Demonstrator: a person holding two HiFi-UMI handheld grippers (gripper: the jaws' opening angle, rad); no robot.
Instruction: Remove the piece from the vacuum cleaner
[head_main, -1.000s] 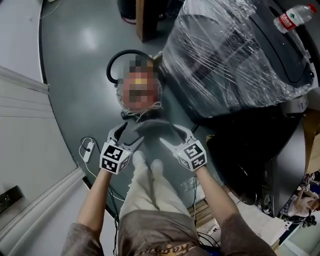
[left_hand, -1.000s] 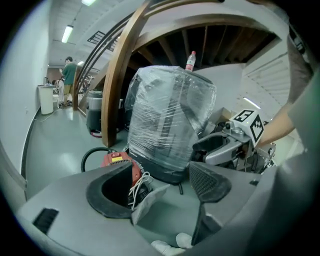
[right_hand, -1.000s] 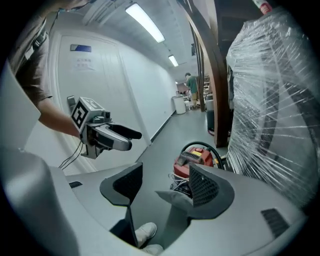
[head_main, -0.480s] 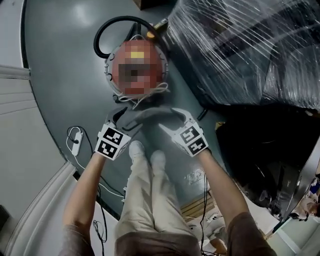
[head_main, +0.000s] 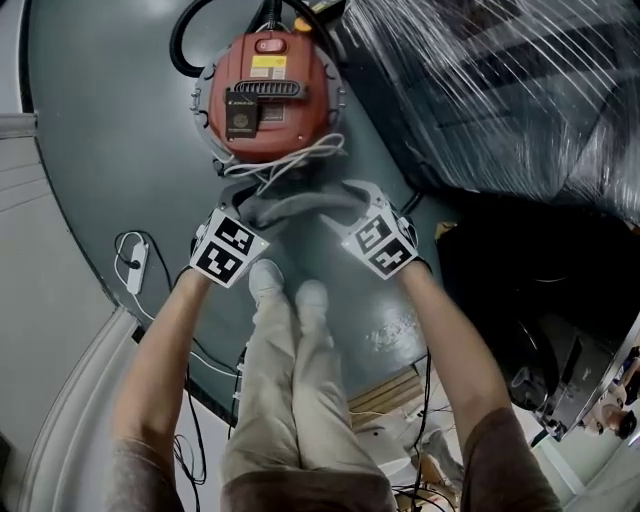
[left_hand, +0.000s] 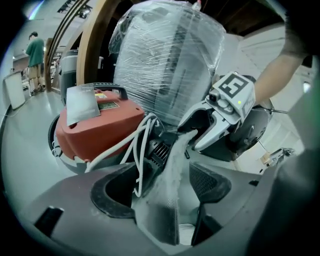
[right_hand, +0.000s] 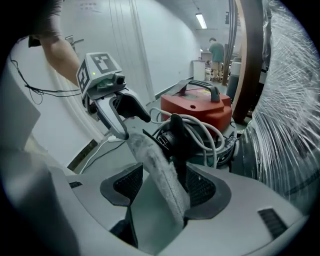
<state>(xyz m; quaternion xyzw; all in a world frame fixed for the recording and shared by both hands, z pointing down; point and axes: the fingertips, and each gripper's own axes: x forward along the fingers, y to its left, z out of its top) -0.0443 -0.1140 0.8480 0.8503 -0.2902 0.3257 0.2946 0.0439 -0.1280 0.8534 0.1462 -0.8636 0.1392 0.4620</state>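
Holds a grey, fuzzy piece (head_main: 292, 207) with both claws at once. Pinches one end of it firmly between the pads of the left claw (left_hand: 167, 192) and the other end in the same way in the right claw (right_hand: 165, 190), and so stretches it as a strip from one claw to the other. Carries it above the grey floor (head_main: 120, 150), just in front of the red vacuum cleaner (head_main: 265, 95) and very near to a bundle of white cord (head_main: 290, 160) on the near side of that machine. Cannot tell whether the strip touches the cord. Appears apart from the red body in both gripper views. Stands with two light shoes (head_main: 268, 282) just below the strip in the head view. Shows also a black hose (head_main: 183, 45) curving at the far side of the vacuum cleaner, a large thing wrapped in clear plastic film (head_main: 500, 90) on the right, and a thin white cable (head_main: 135, 270) lying on the floor at the left. Far behind, in the left gripper view, a person (left_hand: 35, 50) in a green top.
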